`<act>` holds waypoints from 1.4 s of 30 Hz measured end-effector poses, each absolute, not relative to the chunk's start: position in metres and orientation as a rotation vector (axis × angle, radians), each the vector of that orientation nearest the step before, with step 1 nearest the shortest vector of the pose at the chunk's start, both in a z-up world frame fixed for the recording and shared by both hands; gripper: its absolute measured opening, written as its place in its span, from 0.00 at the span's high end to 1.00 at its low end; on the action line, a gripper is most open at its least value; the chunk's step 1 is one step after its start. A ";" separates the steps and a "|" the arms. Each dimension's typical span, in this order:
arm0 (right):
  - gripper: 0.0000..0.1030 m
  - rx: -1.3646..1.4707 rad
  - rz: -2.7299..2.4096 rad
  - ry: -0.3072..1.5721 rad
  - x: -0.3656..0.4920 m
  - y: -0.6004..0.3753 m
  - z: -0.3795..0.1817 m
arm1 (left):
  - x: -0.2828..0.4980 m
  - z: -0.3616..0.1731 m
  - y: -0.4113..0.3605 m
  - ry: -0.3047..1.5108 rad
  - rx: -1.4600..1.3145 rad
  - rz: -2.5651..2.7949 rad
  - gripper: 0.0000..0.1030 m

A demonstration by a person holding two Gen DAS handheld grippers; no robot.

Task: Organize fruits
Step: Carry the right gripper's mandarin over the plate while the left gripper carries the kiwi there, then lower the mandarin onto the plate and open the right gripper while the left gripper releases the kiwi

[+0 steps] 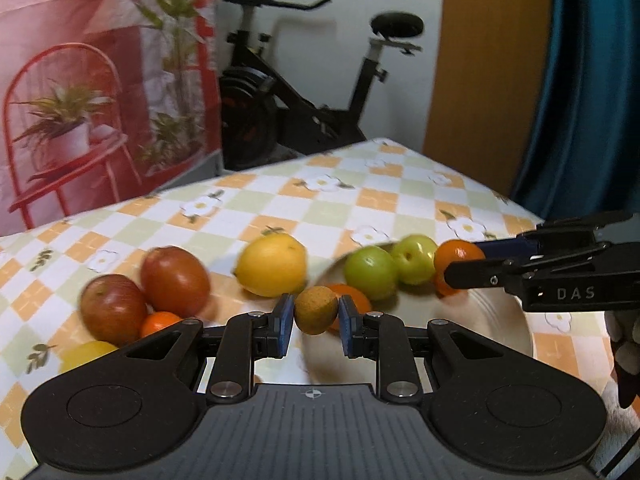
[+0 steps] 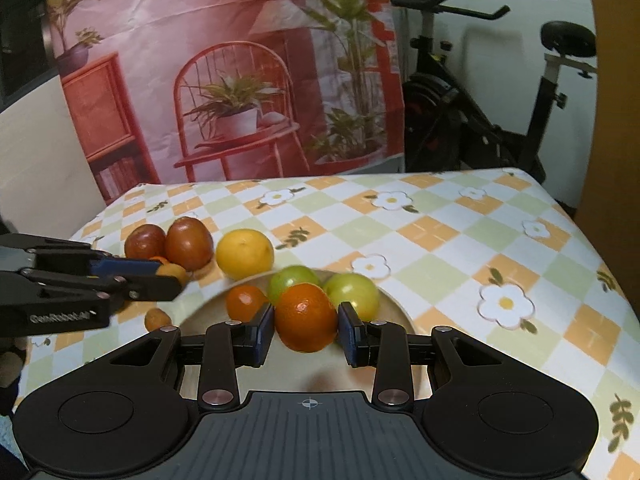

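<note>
Fruits lie partly in a pale plate (image 2: 400, 308) and partly loose on a checked tablecloth (image 2: 460, 240). On the plate sit two green fruits (image 2: 354, 294) side by side and a small orange (image 2: 245, 301) to their left.

The right gripper (image 2: 306, 320) pinches a larger orange (image 2: 306, 316) between its blue pads (image 2: 347, 330), above the plate's near part and in front of the green pair. From the left wrist this same gripper (image 1: 466, 266) enters from the right edge, its fingers closed on that orange (image 1: 456, 254) beside the green fruits (image 1: 372, 274).

The left gripper (image 1: 316, 320) pinches a small brownish-yellow fruit (image 1: 316, 310), at the plate's (image 1: 500, 320) left rim. The right wrist sees it (image 2: 172, 276) side-on, so only a sliver of that fruit (image 2: 176, 271) shows past the fingertips.

Loose on the cloth to the left of the plate: a lemon (image 1: 272, 264), then two red-brown fruits (image 1: 174, 280) touching each other, with a small orange fruit (image 1: 160, 322) tucked below them. The left wrist alone shows a yellow fruit (image 1: 88, 354) at the gripper's left shoulder. The right wrist alone shows a small brown fruit (image 2: 157, 319) on the cloth just off the plate's left rim, under the left gripper.

Behind the table hang a printed backdrop (image 2: 240, 80) of a chair and plants, and an exercise bike (image 1: 300, 92) stands by the wall.
</note>
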State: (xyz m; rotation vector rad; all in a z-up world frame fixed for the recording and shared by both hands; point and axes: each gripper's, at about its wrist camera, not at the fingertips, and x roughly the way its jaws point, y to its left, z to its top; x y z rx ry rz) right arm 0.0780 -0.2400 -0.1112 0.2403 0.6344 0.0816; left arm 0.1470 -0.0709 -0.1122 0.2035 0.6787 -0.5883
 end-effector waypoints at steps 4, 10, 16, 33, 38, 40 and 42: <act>0.69 0.252 0.096 0.648 0.076 -0.240 -0.119 | 0.147 -0.125 -0.083 0.709 0.244 -0.609 0.75; 0.69 0.243 0.125 0.674 0.085 -0.234 -0.130 | 0.145 -0.136 -0.095 0.726 0.314 -0.628 0.75; 0.69 0.243 0.133 0.691 0.096 -0.236 -0.138 | 0.149 -0.138 -0.095 0.745 0.326 -0.614 0.75; 0.69 0.259 0.138 0.705 0.108 -0.240 -0.153 | 0.159 -0.146 -0.091 0.799 0.275 -0.598 0.74; 0.69 0.258 0.133 0.707 0.108 -0.238 -0.152 | 0.163 -0.146 -0.089 0.809 0.239 -0.600 0.74; 0.69 0.260 0.133 0.708 0.108 -0.239 -0.151 | 0.164 -0.146 -0.089 0.812 0.231 -0.603 0.74; 0.69 0.260 0.133 0.707 0.108 -0.239 -0.151 | 0.164 -0.147 -0.090 0.813 0.228 -0.604 0.74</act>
